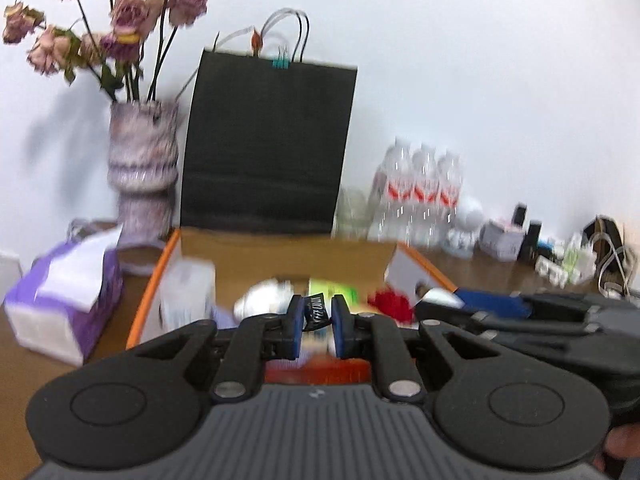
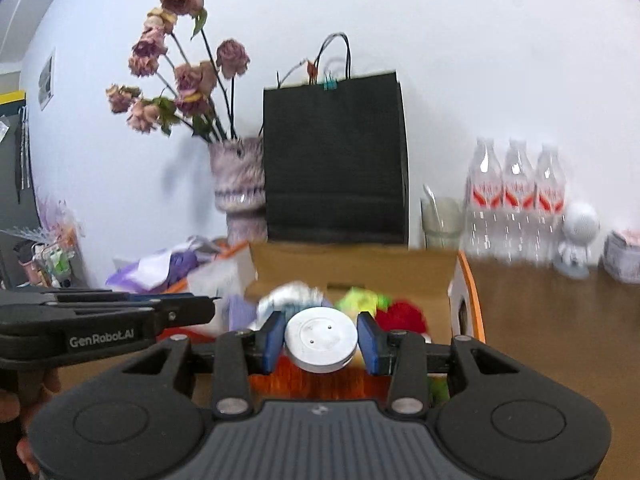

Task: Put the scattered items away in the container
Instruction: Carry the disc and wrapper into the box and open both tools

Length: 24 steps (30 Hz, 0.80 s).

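An open cardboard box (image 1: pixel 280 256) with orange-edged flaps sits on the wooden table; it also shows in the right wrist view (image 2: pixel 352 268). It holds several items, among them a red fluffy thing (image 1: pixel 392 306) and a green packet (image 2: pixel 360 300). My left gripper (image 1: pixel 317 322) is shut on a small black packet (image 1: pixel 316 314) above the box. My right gripper (image 2: pixel 322 340) is shut on a white round disc (image 2: pixel 322 338) above the box's near side. The right gripper also shows in the left wrist view (image 1: pixel 500 312).
A black paper bag (image 1: pixel 268 144) stands behind the box. A vase of dried roses (image 1: pixel 144 168) is at its left, a purple tissue pack (image 1: pixel 64 296) further left. Water bottles (image 2: pixel 516 200), a glass (image 2: pixel 442 222) and a white figurine (image 2: pixel 576 236) stand right.
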### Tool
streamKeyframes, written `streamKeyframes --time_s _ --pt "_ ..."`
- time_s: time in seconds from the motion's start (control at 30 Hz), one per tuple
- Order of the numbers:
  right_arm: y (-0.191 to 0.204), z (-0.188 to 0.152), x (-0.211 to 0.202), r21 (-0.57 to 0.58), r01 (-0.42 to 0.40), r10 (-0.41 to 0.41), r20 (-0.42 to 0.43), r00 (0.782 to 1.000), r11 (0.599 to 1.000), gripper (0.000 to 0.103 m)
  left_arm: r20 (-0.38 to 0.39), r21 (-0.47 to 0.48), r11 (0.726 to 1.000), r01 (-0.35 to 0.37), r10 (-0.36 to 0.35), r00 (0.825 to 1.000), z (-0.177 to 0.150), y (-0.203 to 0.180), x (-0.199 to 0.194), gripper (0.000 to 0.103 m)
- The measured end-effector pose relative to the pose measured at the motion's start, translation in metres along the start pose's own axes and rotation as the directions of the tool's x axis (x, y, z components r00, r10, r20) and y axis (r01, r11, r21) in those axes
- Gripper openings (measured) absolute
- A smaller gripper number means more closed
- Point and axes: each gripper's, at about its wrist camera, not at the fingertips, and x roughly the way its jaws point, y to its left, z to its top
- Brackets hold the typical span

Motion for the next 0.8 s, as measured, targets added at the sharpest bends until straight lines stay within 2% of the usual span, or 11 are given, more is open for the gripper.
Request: streamKeyframes --time_s 0.2,0.3,0.43,0.7,0.73,0.77,0.8 --pt "-0.010 0.026 0.050 0.051 0.028 -0.029 0.011 1.000 0.998 0.038 0.023 -0.049 0.999 -0.007 0.009 1.000 0.019 0.015 0.043 0.015" --pt "-0.017 0.030 0.076 0.055 0.062 -0.061 -0.011 0.998 0.997 0.038 -0.012 -0.039 0.999 -0.030 0.030 0.999 0.020 0.024 0.071 0.015" --pt "-0.022 0.025 0.107 0.049 0.087 -0.082 -0.081 0.993 0.995 0.038 -0.062 -0.028 0.998 -0.058 0.057 0.996 0.018 0.033 0.102 0.015" --pt "-0.027 0.016 0.120 0.038 0.100 -0.094 -0.144 0.985 0.994 0.038 -0.120 -0.019 0.998 -0.065 0.062 0.991 0.010 0.038 0.119 0.017" --pt "-0.026 0.016 0.120 0.033 0.099 -0.093 -0.148 0.985 0.995 0.039 -0.121 -0.018 0.998 -0.065 0.062 0.991 0.010 0.037 0.118 0.028" --pt "-0.025 0.016 0.119 0.027 0.098 -0.093 -0.151 0.984 0.995 0.048 -0.120 -0.019 0.998 -0.065 0.062 0.991 0.009 0.037 0.117 0.039" --pt "-0.024 0.016 0.117 0.018 0.100 -0.096 -0.156 0.983 0.995 0.057 -0.117 -0.023 0.997 -0.068 0.065 0.991 0.009 0.037 0.116 0.064"
